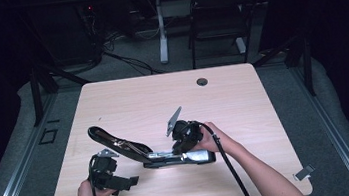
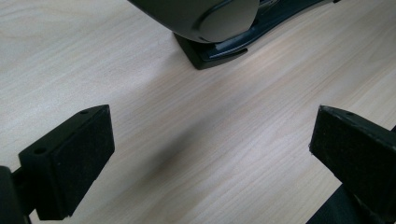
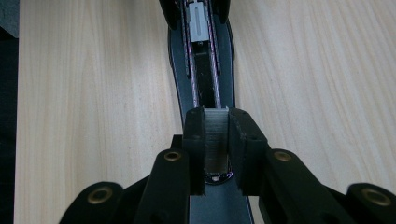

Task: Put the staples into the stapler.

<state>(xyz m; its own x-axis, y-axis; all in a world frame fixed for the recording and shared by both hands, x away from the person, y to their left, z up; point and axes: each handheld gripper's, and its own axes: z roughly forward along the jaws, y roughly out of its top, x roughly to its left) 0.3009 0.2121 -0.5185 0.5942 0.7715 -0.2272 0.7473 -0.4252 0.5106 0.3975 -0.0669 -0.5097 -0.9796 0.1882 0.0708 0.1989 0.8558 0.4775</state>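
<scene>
Stapler (image 1: 170, 158) first, as I see it from the high view: it lies near the middle of the table (image 1: 243, 99), a little toward the near edge, its top arm (image 1: 117, 144) swung open and rising up to the left while its base rests flat. My right gripper (image 1: 186, 138) sits over the base, just right of the hinge, with the hand (image 1: 208, 139) behind it and the cable trailing back along the forearm. My left gripper (image 1: 114, 178) is near the left corner of the near edge, just in front of the raised arm and apart from it, with its jaws pointing right.

Moving to the left gripper view, I see its two black pads (image 2: 70, 163) spread wide with bare wood (image 2: 201, 149) between them and nothing held. Beyond them, at the far top, the rounded end of the stapler's top arm (image 2: 210, 18) hangs above the dark tip of the base (image 2: 219, 51), which rests on the table.

Last, the right gripper view looks straight along the open stapler. The staple channel (image 3: 203, 70) runs away from me with a grey pusher block (image 3: 198, 23) at the far end. The two pads (image 3: 194, 140) are drawn close together, pinching a strip of staples (image 3: 215, 140) between them, held right over the near end of the channel.
</scene>
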